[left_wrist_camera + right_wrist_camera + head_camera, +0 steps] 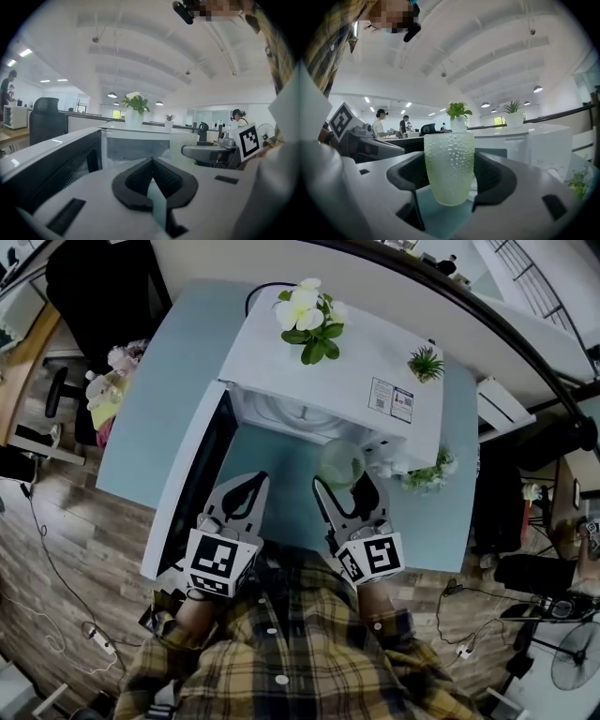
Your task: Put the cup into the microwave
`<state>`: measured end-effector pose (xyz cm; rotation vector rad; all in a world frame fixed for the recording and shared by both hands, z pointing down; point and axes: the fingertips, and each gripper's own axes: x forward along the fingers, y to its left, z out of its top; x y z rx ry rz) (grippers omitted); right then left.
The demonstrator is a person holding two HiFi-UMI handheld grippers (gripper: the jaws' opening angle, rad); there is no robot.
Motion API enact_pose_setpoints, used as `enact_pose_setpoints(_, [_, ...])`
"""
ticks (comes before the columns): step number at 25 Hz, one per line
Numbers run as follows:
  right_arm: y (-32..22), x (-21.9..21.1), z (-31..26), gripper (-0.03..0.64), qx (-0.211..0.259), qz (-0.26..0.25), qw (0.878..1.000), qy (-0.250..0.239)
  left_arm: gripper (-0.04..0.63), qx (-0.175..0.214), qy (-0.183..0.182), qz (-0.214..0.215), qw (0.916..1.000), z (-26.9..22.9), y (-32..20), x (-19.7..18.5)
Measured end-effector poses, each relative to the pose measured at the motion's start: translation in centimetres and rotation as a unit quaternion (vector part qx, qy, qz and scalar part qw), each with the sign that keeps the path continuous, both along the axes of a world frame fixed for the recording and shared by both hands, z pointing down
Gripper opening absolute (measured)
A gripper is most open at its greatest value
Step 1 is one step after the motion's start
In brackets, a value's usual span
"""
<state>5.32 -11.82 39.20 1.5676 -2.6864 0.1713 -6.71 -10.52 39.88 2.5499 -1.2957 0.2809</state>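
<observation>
One dimpled cup (341,463) is gripped upright between the right gripper's (344,486) two fingers, just before the single microwave (347,371), whose door (192,484) is open. The left gripper's (246,486) fingers are clenched together, empty. Two potted plants top the microwave: a flowering plant (307,315) and a spiky plant (426,363).

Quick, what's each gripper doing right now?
Left gripper: closed, nothing between its fingers.
Right gripper: closed on the cup.
</observation>
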Motion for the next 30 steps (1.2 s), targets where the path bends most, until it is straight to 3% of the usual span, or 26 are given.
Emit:
enact_pose_setpoints(15, [-2.7,-1.1,3.7,0.327,-0.010,-0.020,1.000,-0.001,-0.008,-0.015,-0.003,-0.001,0.9999,1.3,0.2,0.7])
enact_pose_setpoints(30, [-7.0,-2.9,8.9,0.327,-0.014,-0.015,0.999,0.038,-0.008,-0.032,-0.015,-0.028,0.9990,2.6,0.4,-0.6])
